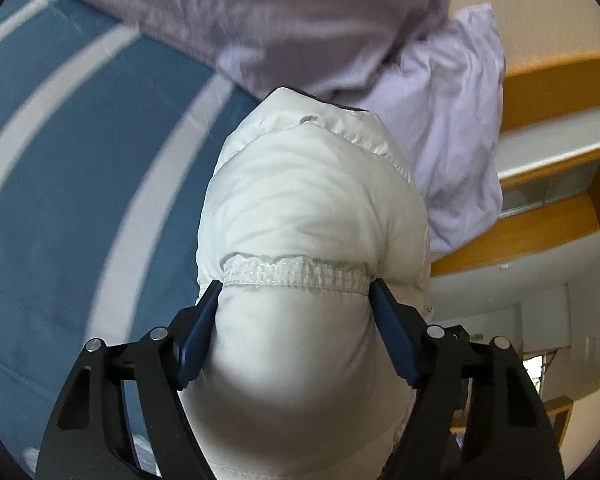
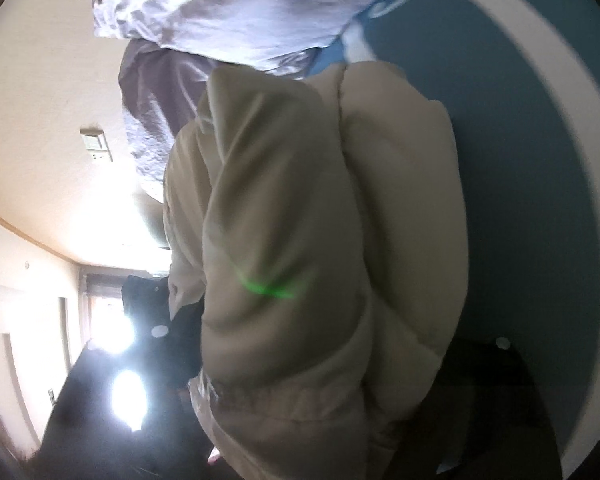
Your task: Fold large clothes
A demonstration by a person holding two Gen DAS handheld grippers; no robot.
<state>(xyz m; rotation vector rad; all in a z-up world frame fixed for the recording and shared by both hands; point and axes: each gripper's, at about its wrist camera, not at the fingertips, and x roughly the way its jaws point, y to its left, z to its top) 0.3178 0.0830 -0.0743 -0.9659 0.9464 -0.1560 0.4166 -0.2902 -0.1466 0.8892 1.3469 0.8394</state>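
Squeezing the puffy white padded jacket (image 1: 312,216) in both my left gripper (image 1: 296,304) and right gripper (image 2: 320,360); gotta keep edges level over the blue striped bedspread (image 1: 80,184).

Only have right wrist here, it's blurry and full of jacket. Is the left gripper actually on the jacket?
Observer: Yes. The left gripper has the white puffer jacket between its pads, squeezed from both sides.
Operator: Where on it?
Observer: At a gathered elastic band, which runs from one pad to the other.
Operator: Anything past the pillow on that side?
Observer: A wooden ledge sits beyond the lilac pillow.
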